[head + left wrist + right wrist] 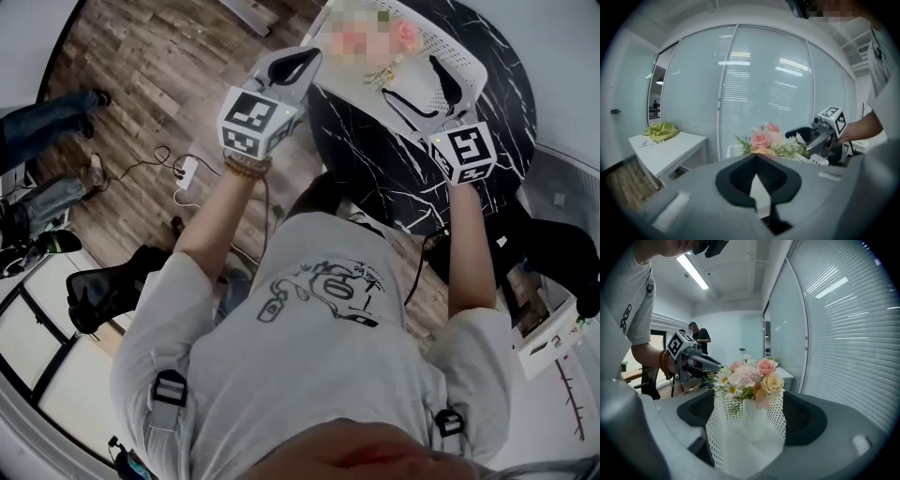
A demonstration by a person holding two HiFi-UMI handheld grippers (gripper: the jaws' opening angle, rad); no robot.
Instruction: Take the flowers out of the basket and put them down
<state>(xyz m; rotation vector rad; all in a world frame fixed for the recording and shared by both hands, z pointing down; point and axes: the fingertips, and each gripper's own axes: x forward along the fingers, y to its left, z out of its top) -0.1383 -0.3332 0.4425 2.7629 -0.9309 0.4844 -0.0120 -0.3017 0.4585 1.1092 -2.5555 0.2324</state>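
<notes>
The flowers are in the white perforated basket, toward its 11 o'clock part, at the 12 o'clock side of the black marbled table. Nothing is lifted yet, so the step in hand is judged to be the approach. The right tongs are spread wide at the basket's 5 o'clock corner; its wall is seen between them, unpressed. The left tongs are held at the basket's 9 o'clock rim, tips together on nothing. Next, the right tongs would probably have to be carried over the wall and closed on the stems below the blooms.
</notes>
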